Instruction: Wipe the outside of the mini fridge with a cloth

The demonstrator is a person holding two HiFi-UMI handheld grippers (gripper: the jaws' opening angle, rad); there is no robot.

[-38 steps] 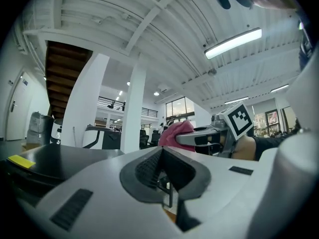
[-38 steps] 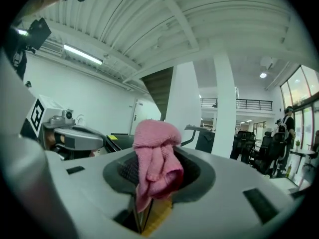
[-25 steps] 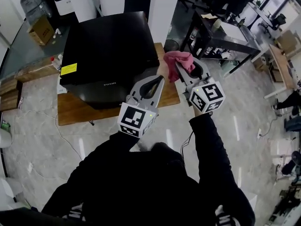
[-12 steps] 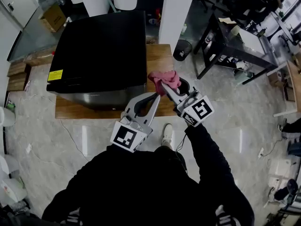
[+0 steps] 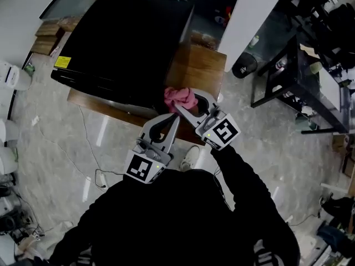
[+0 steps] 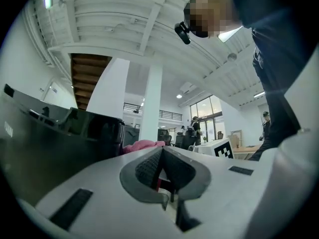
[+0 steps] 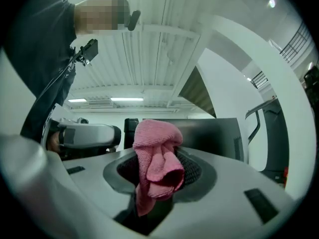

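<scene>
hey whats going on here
A person holds a two-jaw gripper in each hand. The right gripper is shut on a pink cloth, held by the near corner of the black mini fridge, which stands on a low wooden platform. The left gripper is shut and empty beside it. Whether the cloth touches the fridge is unclear.

One mini fridge [image 5: 119,43], one cloth [image 5: 178,97], one table [image 5: 197,71]; left gripper [image 5: 175,118], right gripper [image 5: 182,109]: two.
</scene>
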